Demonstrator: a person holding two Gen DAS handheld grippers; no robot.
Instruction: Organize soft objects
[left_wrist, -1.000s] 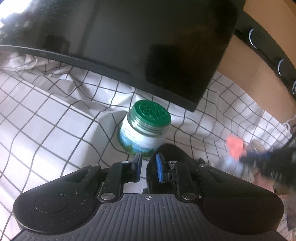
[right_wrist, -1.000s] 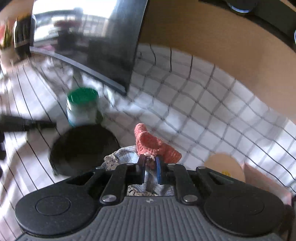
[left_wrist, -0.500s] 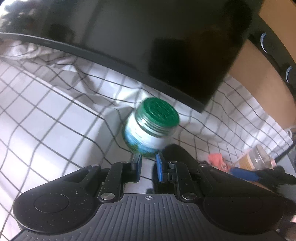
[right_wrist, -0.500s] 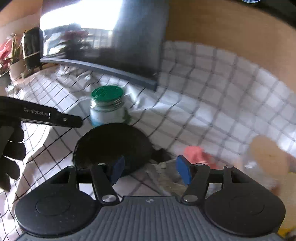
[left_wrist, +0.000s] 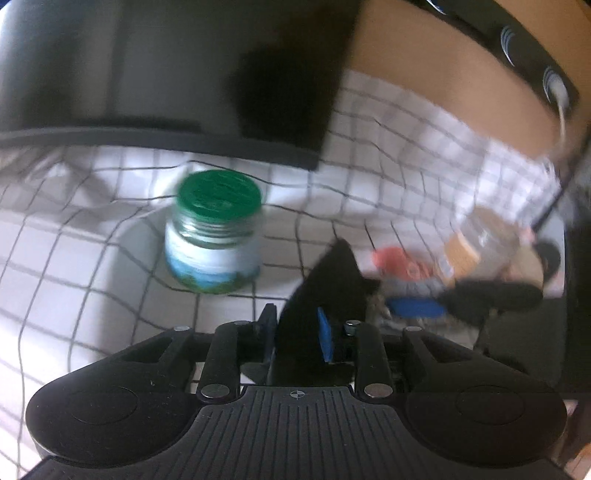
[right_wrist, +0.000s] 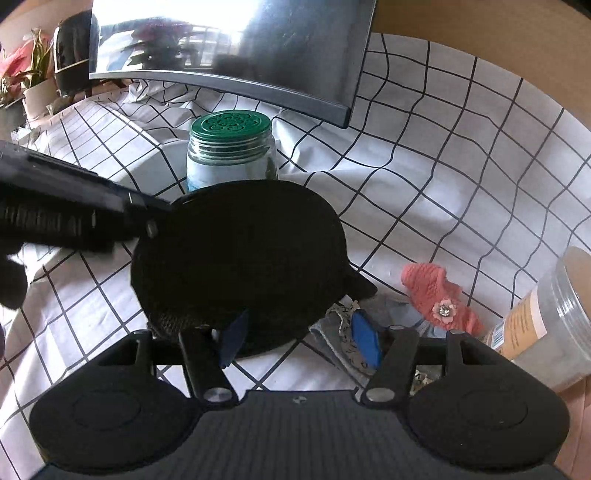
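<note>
The checked cloth covers the whole work surface, and a dark monitor stands at its far side, at twelve o'clock in both wrist views. The black cap is the largest soft item, lying mid-cloth with the green-lidded jar directly behind it at twelve o'clock. The left gripper has the cap's edge between its blue pads; its jaws have just been widening, yet the pads appear to remain in contact, so it is recorded as gripping the cap, seen from the right wrist view as a black arm entering at nine o'clock. The right gripper stands spread and grasps nothing; the cap's near edge lies at eleven o'clock of its left pad, and the patterned grey cloth lies beneath its right pad. The coral knitted piece rests at two o'clock from that gripper, overlapping the grey cloth. A clear plastic jar lies tilted at three o'clock.
</note>
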